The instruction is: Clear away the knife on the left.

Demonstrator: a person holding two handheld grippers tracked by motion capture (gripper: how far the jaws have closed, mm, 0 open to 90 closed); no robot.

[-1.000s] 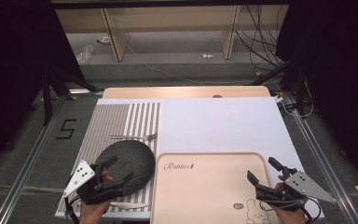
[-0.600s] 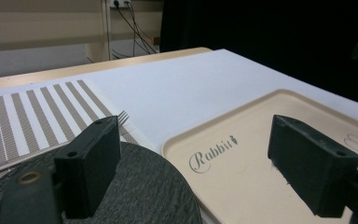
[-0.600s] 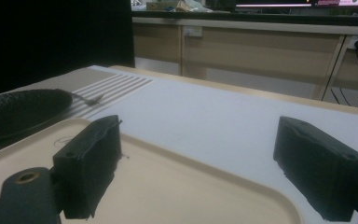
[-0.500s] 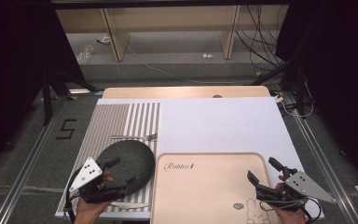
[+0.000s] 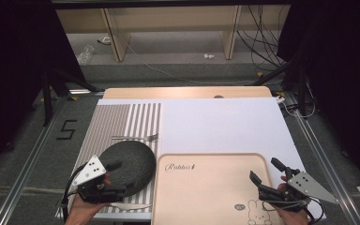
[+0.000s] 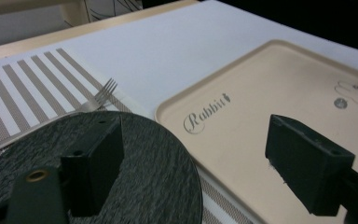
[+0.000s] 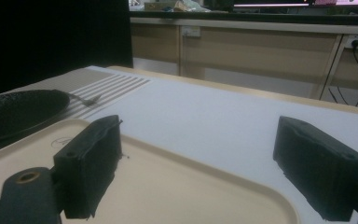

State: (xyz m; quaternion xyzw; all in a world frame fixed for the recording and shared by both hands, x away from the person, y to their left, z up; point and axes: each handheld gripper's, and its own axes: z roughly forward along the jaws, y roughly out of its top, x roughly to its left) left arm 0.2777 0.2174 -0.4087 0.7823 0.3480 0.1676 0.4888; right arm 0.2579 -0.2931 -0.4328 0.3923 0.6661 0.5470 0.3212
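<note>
Plate [image 5: 124,165], dark and round, lies on striped mat just left of beige tray [image 5: 206,161] | left hand-held gripper [image 5: 104,180] released, jaws straddling plate's near rim | right hand-held gripper [image 5: 268,176] released over tray | risk: shallow rim grip could slip, nudging fork [image 5: 136,138] behind plate.

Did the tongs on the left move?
Yes. The left tongs slid forward and inward along the black plate, toward the tray.

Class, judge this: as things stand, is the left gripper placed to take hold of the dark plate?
Probably yes. The left gripper is open at the near edge of the dark plate, and nothing lies between them.
</note>
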